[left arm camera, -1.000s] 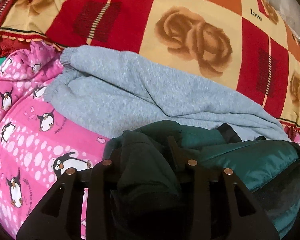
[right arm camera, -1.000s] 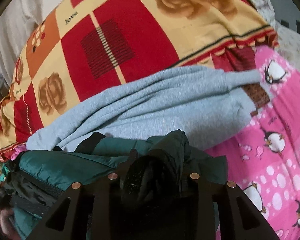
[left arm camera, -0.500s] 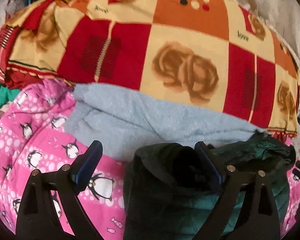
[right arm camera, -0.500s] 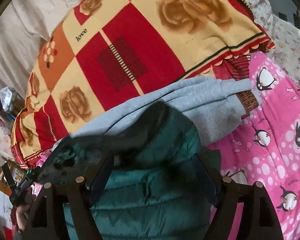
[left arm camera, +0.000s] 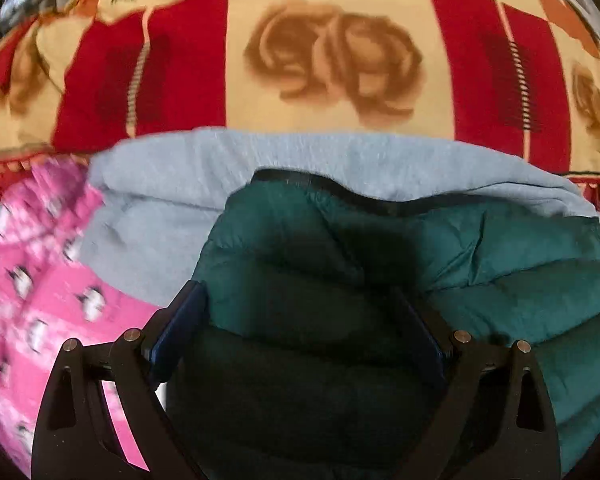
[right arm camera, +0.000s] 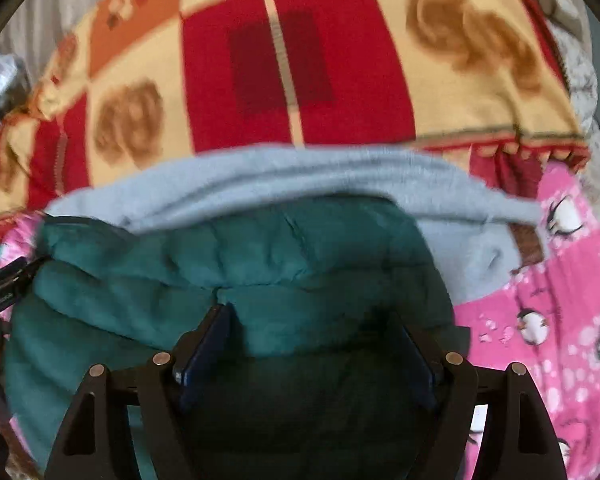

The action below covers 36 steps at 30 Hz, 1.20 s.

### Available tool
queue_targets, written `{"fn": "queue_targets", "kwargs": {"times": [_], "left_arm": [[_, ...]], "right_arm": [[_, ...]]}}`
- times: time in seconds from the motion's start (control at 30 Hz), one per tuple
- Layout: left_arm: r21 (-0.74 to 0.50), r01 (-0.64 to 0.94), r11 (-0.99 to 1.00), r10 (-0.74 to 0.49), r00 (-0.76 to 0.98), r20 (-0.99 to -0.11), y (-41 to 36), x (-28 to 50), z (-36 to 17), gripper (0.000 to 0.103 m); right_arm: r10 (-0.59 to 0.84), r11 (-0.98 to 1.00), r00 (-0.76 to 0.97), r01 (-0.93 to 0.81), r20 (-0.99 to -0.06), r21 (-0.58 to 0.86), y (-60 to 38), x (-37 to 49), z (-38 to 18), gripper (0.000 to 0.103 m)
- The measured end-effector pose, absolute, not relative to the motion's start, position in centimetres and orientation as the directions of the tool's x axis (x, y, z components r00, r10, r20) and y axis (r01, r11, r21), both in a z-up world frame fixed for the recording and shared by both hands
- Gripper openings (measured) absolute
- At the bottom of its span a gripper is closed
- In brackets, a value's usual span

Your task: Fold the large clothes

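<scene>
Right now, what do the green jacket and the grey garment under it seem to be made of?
Green jacket: probably thin synthetic shell with padding; slight sheen, puffy stitched sections. Grey garment: likely soft knit fleece, like a sweatshirt; matte, slightly fuzzy surface, though blurred.

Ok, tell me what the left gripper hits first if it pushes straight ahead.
The green puffer jacket: it already bulges between the left gripper's open fingers. Beyond it lies the grey sweatshirt.
</scene>
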<state>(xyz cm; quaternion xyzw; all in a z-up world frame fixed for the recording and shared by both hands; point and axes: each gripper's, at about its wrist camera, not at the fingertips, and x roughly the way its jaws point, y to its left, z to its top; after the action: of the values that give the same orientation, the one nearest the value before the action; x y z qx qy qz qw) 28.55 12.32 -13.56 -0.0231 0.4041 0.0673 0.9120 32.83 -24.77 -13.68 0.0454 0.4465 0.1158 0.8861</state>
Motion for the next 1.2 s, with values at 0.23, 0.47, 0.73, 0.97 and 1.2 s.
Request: {"fn": "queue_targets", "kwargs": {"times": [0.23, 0.47, 0.73, 0.97, 1.2], "left_arm": [[0.003, -0.203, 0.979, 0.135, 0.642, -0.755, 13.0, 30.8, -15.5, 0.097], [0.009, -0.193, 0.981, 0.126, 0.602, -0.789, 13.5, 31.3, -15.1, 0.097], [-0.105, -0.025, 0.994, -0.050, 0.752, -0.657, 16.8, 20.7, -8.6, 0.097], [-0.219, 0.119, 0.968, -0.229, 0.771, -0.595, 19.1, 11.5, -13.8, 0.097], [-0.383, 0.205, 0.901, -0.411, 0.687, -0.599, 17.2, 11.8, -17.2, 0.097]], "right_arm": [[0.269, 0.963, 0.595, -0.159, -0.758, 0.218, -24.8, 34.8, -16.0, 0.086], [0.270, 0.963, 0.559, -0.154, -0.784, 0.222, -24.9, 35.0, -15.7, 0.087], [0.345, 0.938, 0.636, -0.260, -0.690, 0.229, -29.9, 25.5, -7.5, 0.077], [0.436, 0.894, 0.572, -0.186, -0.695, 0.408, -34.0, 18.5, -13.9, 0.078], [0.644, 0.721, 0.544, -0.197, -0.538, 0.664, -33.8, 17.9, -18.2, 0.082]]}}
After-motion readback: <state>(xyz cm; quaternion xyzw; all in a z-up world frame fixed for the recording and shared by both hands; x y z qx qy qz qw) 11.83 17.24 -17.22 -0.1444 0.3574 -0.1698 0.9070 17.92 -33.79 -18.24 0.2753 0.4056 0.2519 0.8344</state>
